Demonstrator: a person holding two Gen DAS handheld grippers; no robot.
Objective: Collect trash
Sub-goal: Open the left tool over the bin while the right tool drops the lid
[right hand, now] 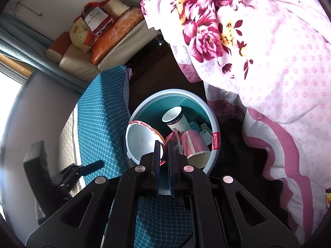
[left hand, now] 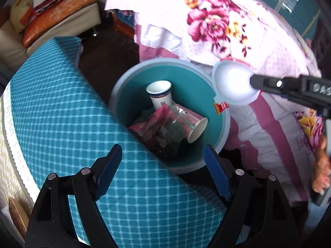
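A round trash bin (left hand: 115, 95), teal inside with a pale rim, stands on the dark floor between a mattress and a quilt. In it lie a white paper cup (left hand: 159, 93), a pink paper cup (left hand: 192, 128) and a pink wrapper (left hand: 151, 124). My left gripper (left hand: 163, 167) hangs open above the bin's near edge with nothing between its blue pads. My right gripper (right hand: 163, 142) is shut on the rim of a white plastic bowl (right hand: 140, 142) with a red printed edge. It holds the bowl just over the bin's rim (right hand: 215, 124). In the left wrist view the bowl (left hand: 231, 82) hovers at the bin's right side.
A blue checked mattress (left hand: 62, 103) crowds the bin's left side and covers part of its rim. A flowered pink quilt (left hand: 217, 20) hangs down on the right. A cream sofa (right hand: 82, 66) with orange cushions stands beyond. A person's hand (left hand: 322, 165) shows at the right edge.
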